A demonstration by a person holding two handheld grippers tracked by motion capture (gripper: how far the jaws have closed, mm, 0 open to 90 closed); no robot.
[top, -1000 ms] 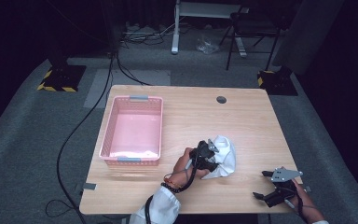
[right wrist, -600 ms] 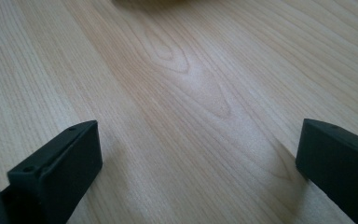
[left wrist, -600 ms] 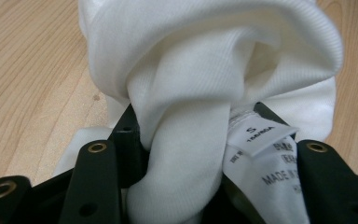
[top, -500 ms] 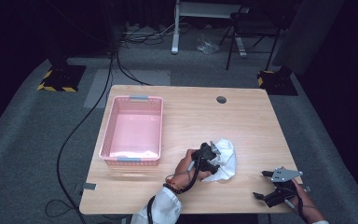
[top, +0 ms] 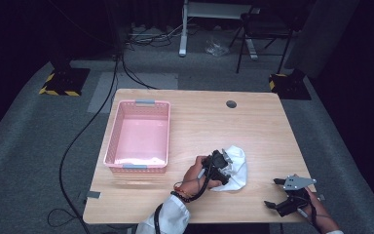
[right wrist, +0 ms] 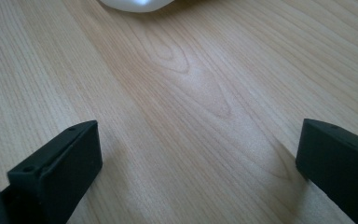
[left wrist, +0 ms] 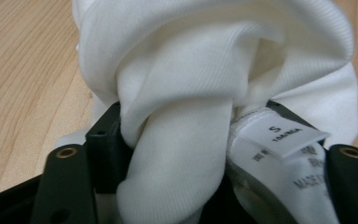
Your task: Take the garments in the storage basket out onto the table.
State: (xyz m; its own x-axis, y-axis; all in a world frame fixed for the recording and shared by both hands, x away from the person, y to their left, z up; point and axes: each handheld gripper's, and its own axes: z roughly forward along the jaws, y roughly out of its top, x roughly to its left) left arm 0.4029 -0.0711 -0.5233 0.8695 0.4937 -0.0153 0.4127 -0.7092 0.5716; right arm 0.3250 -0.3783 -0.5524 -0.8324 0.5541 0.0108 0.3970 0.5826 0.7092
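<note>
Left hand-held gripper (top: pixel 222 165) jaws just opening, white garment (top: pixel 235 168) bunched loosely between them on the desk (top: pixel 253 126), likely released; right hand-held gripper (top: pixel 278 195) idle, open.

The person wears a white sleeve on the left arm, with a beaded bracelet in dark and reddish beads at the wrist just behind the left gripper (top: pixel 220 166). That gripper is a chunky black block, and a black cable trails back from it along the forearm. Up close its jaws are matte black plastic with squared tips, and just below each tip there's a small brass-coloured screw insert. The right gripper (top: pixel 276 194) is black too, with a grey three-cornered plate on top behind the fingers. Its jaws are flat black blocks with tiny holes in the faces.
</note>
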